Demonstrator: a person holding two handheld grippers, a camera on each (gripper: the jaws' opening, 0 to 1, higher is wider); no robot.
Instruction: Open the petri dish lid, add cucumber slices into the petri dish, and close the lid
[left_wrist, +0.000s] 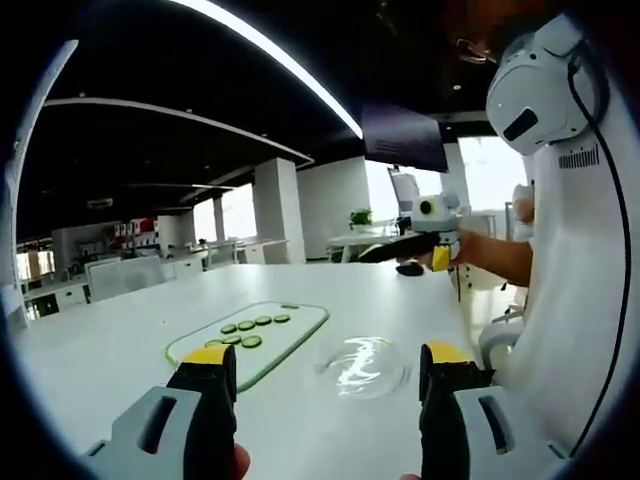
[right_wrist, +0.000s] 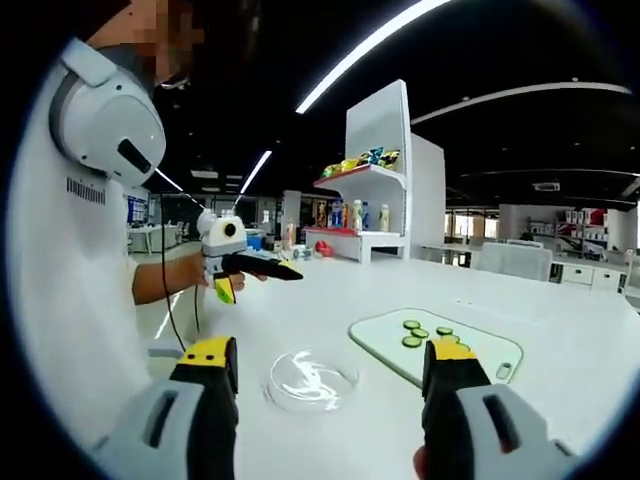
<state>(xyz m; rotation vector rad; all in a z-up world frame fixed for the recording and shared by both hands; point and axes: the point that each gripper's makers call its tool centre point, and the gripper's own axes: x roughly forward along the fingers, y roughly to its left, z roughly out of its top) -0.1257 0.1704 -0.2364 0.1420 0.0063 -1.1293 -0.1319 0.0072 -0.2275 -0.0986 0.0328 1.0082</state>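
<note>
The petri dish (left_wrist: 362, 366) sat closed on the white table (left_wrist: 120, 340), clear and glinting, just beside a pale green cutting board (left_wrist: 290, 335) that carried the cucumber slices (left_wrist: 247, 327) in two short rows. In the right gripper view the dish (right_wrist: 312, 380) lay between that gripper's jaws, the board (right_wrist: 480, 345) off to one side.

The left gripper (left_wrist: 327, 395) hung above the table with its jaws spread wide and nothing between them. The right gripper (right_wrist: 330, 395) did likewise, its jaws spread and empty. Another gripper (left_wrist: 425, 240) was held out over the far edge of the table by a person in white.

The likeliest trouble from here was the lid: thin, transparent and smooth, it could slip from a shallow pinch, or the whole dish might lift or skate across the slick tabletop if the base was not steadied. The slices, wet and flat, might stick to the board or be crushed by a hard close.

The table was broad, glossy and white. Around it was an open-plan room with a dark ceiling, long strip lights, white pillars and a shelf unit (right_wrist: 365, 175) bearing colourful items.
</note>
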